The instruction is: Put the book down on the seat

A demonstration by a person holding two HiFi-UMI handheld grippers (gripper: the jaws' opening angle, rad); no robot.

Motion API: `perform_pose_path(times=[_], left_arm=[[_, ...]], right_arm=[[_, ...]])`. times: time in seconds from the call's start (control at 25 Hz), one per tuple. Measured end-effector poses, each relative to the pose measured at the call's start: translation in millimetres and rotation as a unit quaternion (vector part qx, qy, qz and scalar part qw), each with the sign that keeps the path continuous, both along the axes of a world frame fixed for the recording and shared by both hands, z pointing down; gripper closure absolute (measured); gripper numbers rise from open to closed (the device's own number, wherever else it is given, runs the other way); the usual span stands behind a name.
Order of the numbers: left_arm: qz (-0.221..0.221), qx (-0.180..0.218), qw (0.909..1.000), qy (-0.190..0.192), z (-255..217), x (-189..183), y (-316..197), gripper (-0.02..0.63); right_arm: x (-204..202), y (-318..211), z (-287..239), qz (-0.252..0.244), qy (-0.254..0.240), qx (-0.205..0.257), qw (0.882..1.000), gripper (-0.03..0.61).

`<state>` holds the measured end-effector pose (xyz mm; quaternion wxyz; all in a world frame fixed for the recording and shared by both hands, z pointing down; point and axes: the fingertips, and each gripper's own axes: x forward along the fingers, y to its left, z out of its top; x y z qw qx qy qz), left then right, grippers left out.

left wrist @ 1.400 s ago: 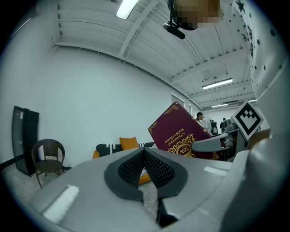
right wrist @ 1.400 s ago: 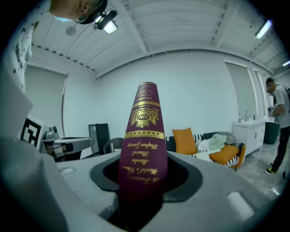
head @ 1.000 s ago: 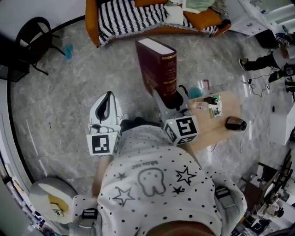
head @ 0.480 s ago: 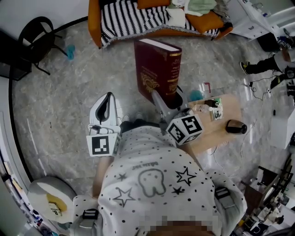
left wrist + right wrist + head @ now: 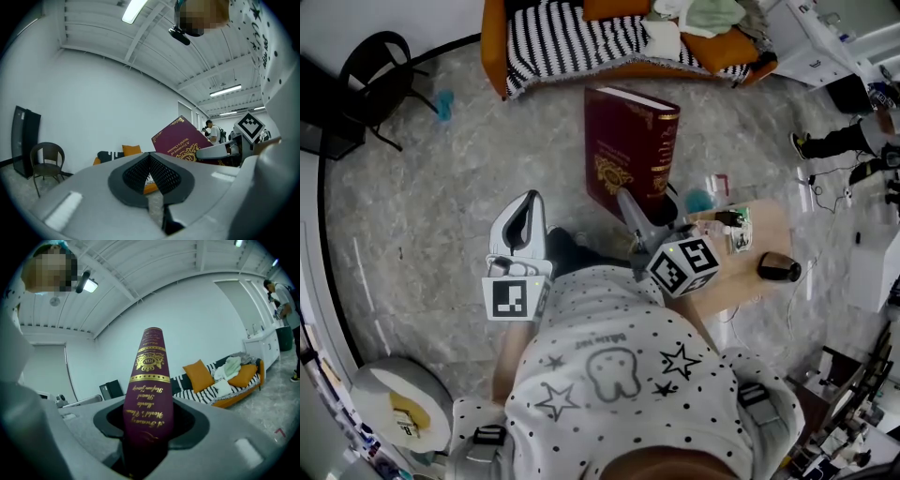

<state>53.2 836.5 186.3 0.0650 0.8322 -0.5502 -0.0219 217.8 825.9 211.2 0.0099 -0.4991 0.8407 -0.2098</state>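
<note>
A thick maroon book (image 5: 630, 150) with gold print stands upright in the air, my right gripper (image 5: 647, 202) shut on its lower end. In the right gripper view its spine (image 5: 149, 390) rises from between the jaws. The seat is an orange sofa (image 5: 492, 47) with a striped blanket and orange cushions, at the far side of the floor; it also shows past the book (image 5: 220, 390). My left gripper (image 5: 523, 214) hangs to the left of the book, shut with nothing in it. From the left gripper view the book's cover (image 5: 185, 140) shows at the right.
A black chair (image 5: 370, 80) stands at the far left, a blue cup (image 5: 441, 103) on the floor near it. A low wooden table (image 5: 769, 230) with small items is at the right. A person's legs (image 5: 834, 136) are at the far right. A round white unit (image 5: 398, 403) sits lower left.
The right gripper has rolled, turning the book's front cover more into view, and the book has shifted a little to the right. The left gripper has drifted slightly right too.
</note>
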Motion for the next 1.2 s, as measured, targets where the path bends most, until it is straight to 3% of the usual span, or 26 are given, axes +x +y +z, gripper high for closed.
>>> perform_pose_path(times=[0.16, 0.4, 0.6, 1.2], left_arm=[[0.005, 0.005, 1.0000, 0.001, 1, -4, -7, 0.617], [0.035, 0.015, 0.9993, 0.005, -11, -41, -66, 0.617], [0.049, 0.026, 0.9985, -0.002, -14, -43, -66, 0.618], [0.048, 0.026, 0.9981, 0.028, -20, -71, -94, 0.617]], right_arm=[[0, -9, 2, 0.010, -0.004, -0.008, 1.000, 0.370], [-36, -66, -5, 0.027, -0.011, -0.014, 0.999, 0.370], [-39, -68, -10, 0.030, -0.019, -0.002, 0.999, 0.370], [-53, -92, -6, 0.056, -0.027, -0.006, 0.998, 0.368]])
